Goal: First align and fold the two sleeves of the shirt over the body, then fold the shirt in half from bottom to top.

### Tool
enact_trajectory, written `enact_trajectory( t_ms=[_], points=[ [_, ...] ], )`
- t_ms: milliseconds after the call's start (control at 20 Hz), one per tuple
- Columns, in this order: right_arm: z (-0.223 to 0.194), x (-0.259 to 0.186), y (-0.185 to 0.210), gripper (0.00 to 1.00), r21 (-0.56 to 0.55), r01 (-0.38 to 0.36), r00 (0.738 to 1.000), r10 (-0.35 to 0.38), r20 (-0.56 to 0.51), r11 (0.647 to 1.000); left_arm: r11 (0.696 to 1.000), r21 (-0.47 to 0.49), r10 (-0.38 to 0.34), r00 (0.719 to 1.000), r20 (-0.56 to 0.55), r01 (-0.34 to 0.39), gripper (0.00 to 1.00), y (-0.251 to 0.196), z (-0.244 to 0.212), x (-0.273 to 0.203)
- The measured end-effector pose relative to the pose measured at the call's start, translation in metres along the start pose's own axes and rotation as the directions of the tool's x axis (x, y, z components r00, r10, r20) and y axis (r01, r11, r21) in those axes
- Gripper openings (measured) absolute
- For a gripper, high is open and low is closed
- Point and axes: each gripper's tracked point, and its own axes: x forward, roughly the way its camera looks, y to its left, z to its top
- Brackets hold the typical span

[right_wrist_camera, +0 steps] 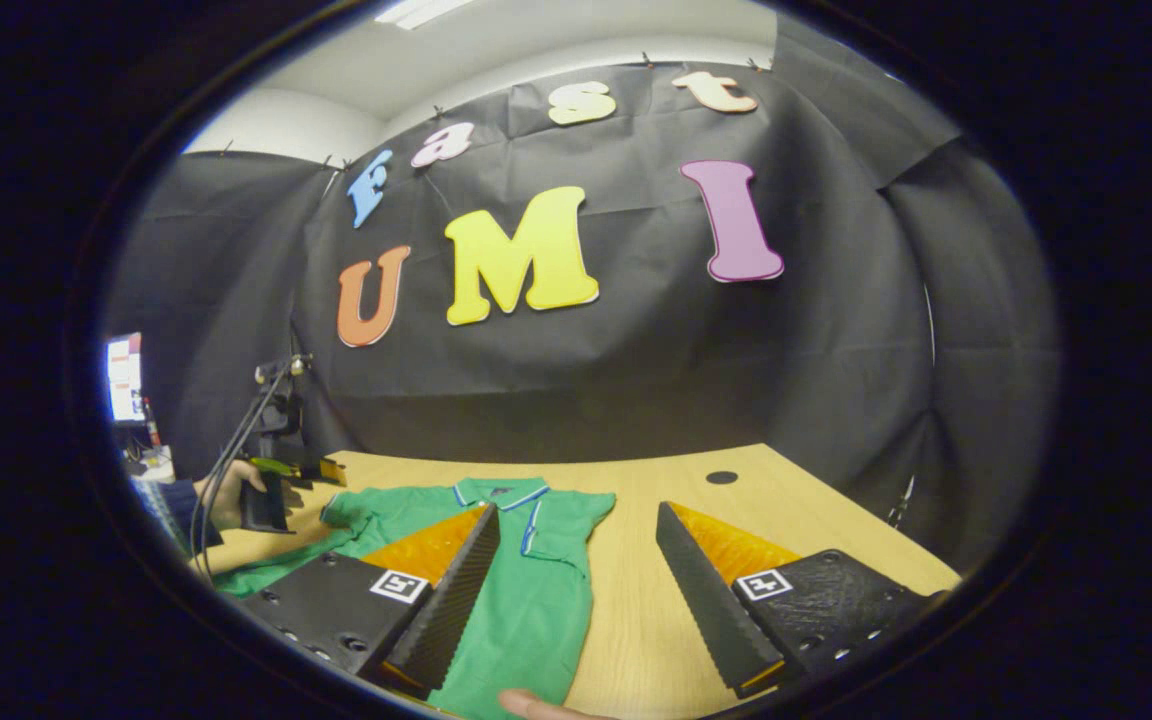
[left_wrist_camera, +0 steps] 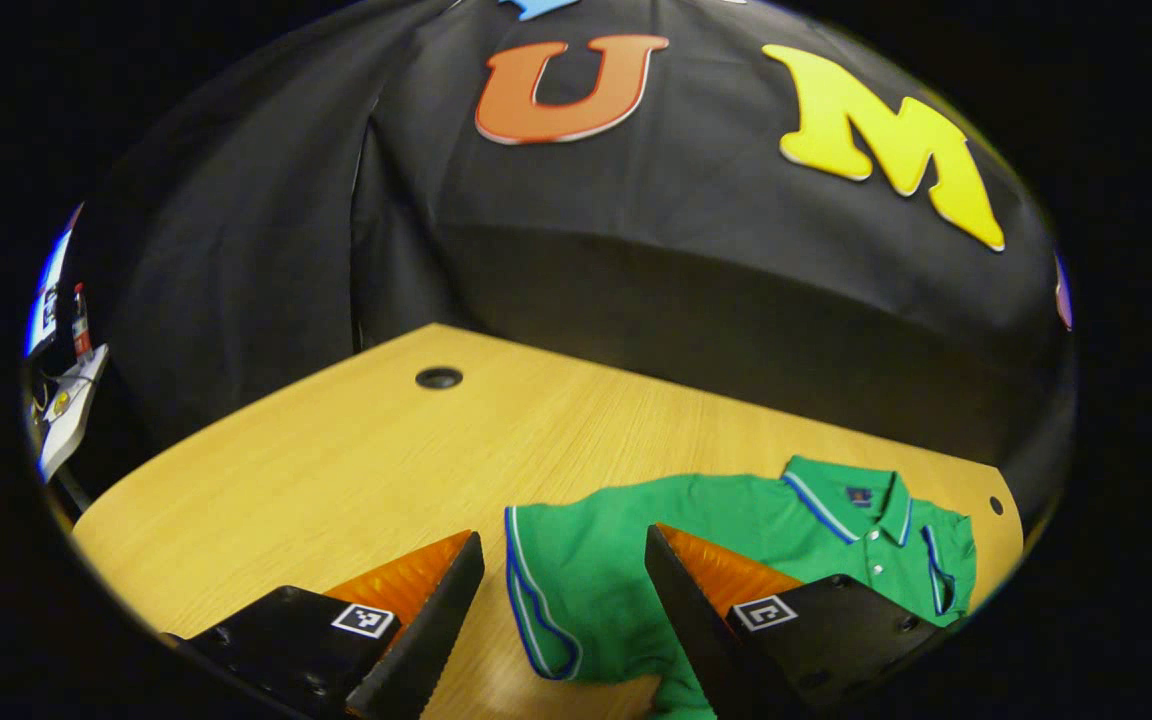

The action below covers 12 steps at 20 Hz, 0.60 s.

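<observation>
Green short-sleeved polo shirt (left_wrist_camera: 636, 580) lying flat on pale wooden worktop (left_wrist_camera: 336, 460) (collar toward the wall). Left tool (left_wrist_camera: 564, 560) spread wide above a sleeve; right tool (right_wrist_camera: 576, 550) wide too, holding nothing.

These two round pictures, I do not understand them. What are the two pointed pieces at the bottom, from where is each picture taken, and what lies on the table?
No robot arm here: a person holds a two-finger gripper in each hand, and a camera rides on each. The pointed pieces are that gripper's own fingers.

In the left gripper view, the left gripper is open, above a sleeve of the green polo shirt, holding nothing. In the right gripper view, the right gripper is also open and empty, over the shirt's other side. Far left there, the person's hand holds the other gripper.

The shirt lies on a wooden table, collar towards the black cloth wall. Neither sleeve looks folded yet.
</observation>
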Motion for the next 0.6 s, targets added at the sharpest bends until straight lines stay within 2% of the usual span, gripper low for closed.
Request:
enact_trajectory(
  t_ms=[100,250,300,350,400,450,500,550,600],
  points=[
    [-0.001,0.0,0.008,0.96,0.002,-0.031,1.0,0.031,-0.002,1.0,0.999,-0.015,0.029,0.998,-0.049,-0.03,1.0,0.006,-0.014,0.011],
    [-0.005,-0.002,0.024,0.95,-0.052,-0.07,0.998,0.069,-0.007,0.996,0.999,0.016,0.052,0.998,-0.033,-0.052,1.0,0.012,-0.01,0.008],
    [-0.007,-0.003,0.029,0.92,-0.069,-0.082,0.997,0.081,-0.007,0.994,0.999,0.012,0.045,0.998,-0.035,-0.045,0.98,0.012,-0.009,0.009],
    [-0.007,-0.004,0.034,0.92,-0.09,-0.092,0.996,0.092,-0.005,0.992,0.999,0.014,0.052,0.998,-0.041,-0.052,0.94,0.015,-0.008,0.01],
    [-0.006,-0.004,0.035,0.96,-0.11,-0.093,0.996,0.094,0.0,0.99,0.998,0.015,0.057,0.998,-0.039,-0.057,0.83,0.016,-0.008,0.012],
    [-0.006,-0.004,0.033,0.96,-0.127,-0.084,0.996,0.086,0.008,0.988,0.999,0.007,0.051,0.998,-0.046,-0.05,0.8,0.01,-0.01,0.012],
    [-0.007,-0.004,0.031,0.96,-0.135,-0.074,0.997,0.076,0.012,0.988,0.999,0.004,0.044,0.998,-0.047,-0.043,0.83,0.006,-0.011,0.014],
    [-0.006,-0.003,0.03,0.96,-0.131,-0.067,0.998,0.069,0.013,0.989,0.999,0.002,0.034,0.998,-0.047,-0.034,0.7,0.003,-0.011,0.015],
    [-0.007,-0.003,0.029,0.96,-0.118,-0.065,0.998,0.066,0.011,0.991,1.0,-0.001,0.023,0.999,-0.048,-0.023,0.61,-0.001,-0.011,0.015]
  ],
)
